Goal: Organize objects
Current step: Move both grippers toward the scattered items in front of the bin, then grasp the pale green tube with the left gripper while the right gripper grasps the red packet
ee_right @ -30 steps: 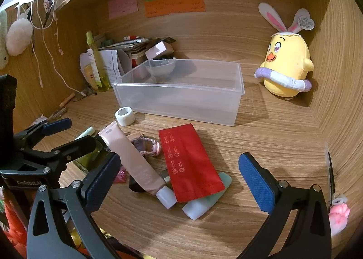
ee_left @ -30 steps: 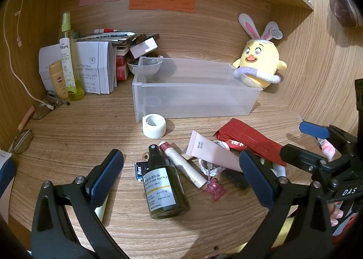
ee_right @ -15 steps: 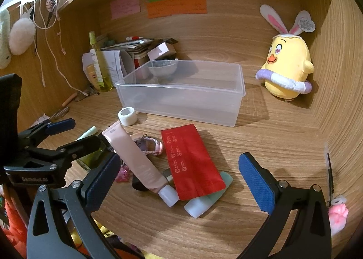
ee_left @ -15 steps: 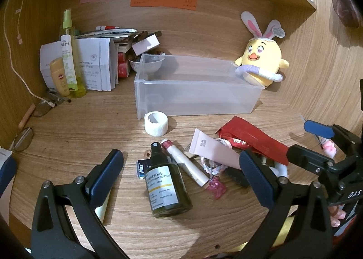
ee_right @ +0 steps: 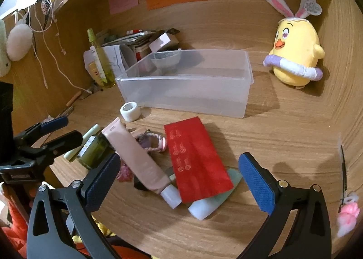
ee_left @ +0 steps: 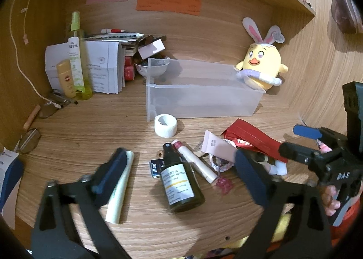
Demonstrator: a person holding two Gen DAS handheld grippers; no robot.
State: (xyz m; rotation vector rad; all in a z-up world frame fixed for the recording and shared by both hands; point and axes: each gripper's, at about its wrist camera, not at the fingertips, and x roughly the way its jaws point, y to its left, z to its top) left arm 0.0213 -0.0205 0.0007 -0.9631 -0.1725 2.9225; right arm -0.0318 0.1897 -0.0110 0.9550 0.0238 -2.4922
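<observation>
A clear plastic bin (ee_left: 204, 93) (ee_right: 188, 86) stands empty on the wooden desk. In front of it lie a white tape roll (ee_left: 165, 125) (ee_right: 130, 111), a dark green pump bottle (ee_left: 180, 183), a pink tube (ee_right: 136, 157), a red pouch (ee_right: 196, 159) (ee_left: 251, 140), a pale green tube (ee_left: 120, 187), a slim white-and-red tube (ee_left: 195, 160) and a pale teal tube (ee_right: 212, 202). My left gripper (ee_left: 181, 175) is open above the green bottle. My right gripper (ee_right: 179, 179) is open above the pink tube and red pouch.
A yellow chick plush (ee_left: 261, 70) (ee_right: 295, 57) sits at the back right. Papers, a bowl (ee_left: 154, 69) and a tall spray bottle (ee_left: 77, 57) crowd the back left corner. Glasses (ee_left: 29, 143) lie at the left edge. A pink charm (ee_right: 347, 216) lies far right.
My left gripper has pulled back and up a little, so the pale green tube under its left finger now shows. My right gripper has shifted slightly. Nothing was grasped.
</observation>
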